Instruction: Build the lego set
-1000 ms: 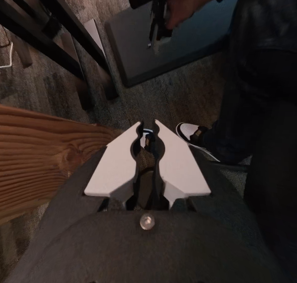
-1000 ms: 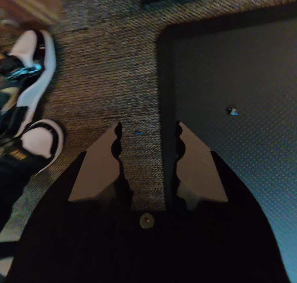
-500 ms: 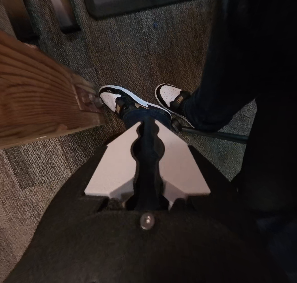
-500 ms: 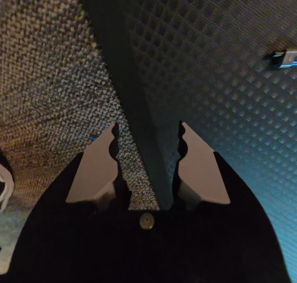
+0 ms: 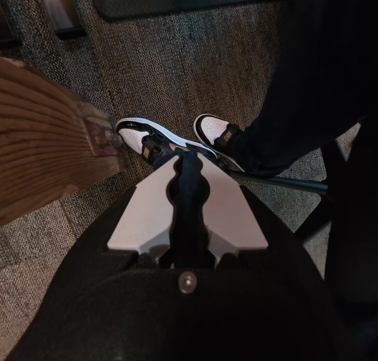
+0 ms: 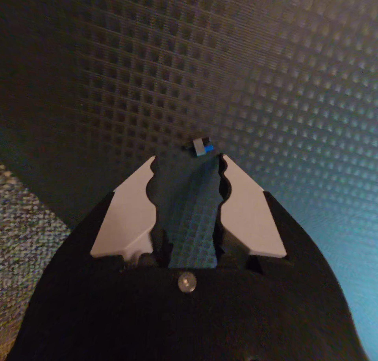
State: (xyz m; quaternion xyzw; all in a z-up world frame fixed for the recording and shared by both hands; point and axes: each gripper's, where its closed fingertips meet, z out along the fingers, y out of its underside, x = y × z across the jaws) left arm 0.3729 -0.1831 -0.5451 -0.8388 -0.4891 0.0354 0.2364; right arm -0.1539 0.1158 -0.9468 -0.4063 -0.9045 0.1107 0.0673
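Observation:
A small lego piece (image 6: 199,146), grey with black and blue parts, lies on a dark textured floor mat (image 6: 266,85). My right gripper (image 6: 188,156) is open and empty, low over the mat. Its fingertips (image 6: 152,159) stop just short of the piece, which sits slightly right of the gap's middle. My left gripper (image 5: 189,155) is shut with nothing between its fingers. It points down at the carpet and a person's shoes, away from the piece. No other lego parts show.
A wooden table edge (image 5: 41,146) is at the left. A person's two black-and-white shoes (image 5: 135,138) (image 5: 212,128) and dark trouser legs (image 5: 306,85) stand on grey carpet (image 5: 163,74). A black bar (image 5: 286,183) runs right. The mat's edge (image 5: 184,1) is at the top.
My right gripper has moved from the carpet edge onto the mat and closed in on the small piece, still open. My left gripper tilted down toward the shoes and then held still.

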